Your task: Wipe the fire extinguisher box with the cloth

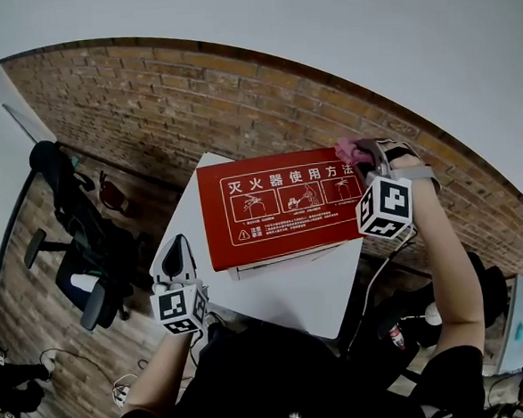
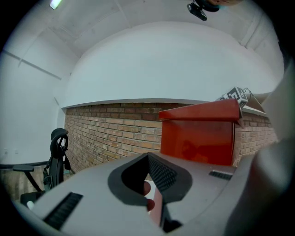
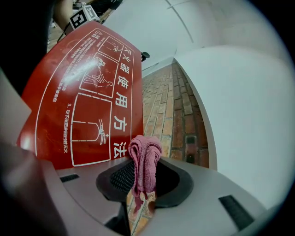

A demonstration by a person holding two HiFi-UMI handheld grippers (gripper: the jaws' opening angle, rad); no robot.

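Head view | right gripper (image 1: 366, 157) pinching cloth (image 1: 346, 145) | at box (image 1: 279, 208) far-right corner

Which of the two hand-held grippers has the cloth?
The right hand-held gripper: its jaws pinch the pink cloth by the red box. The left hand-held gripper holds nothing.
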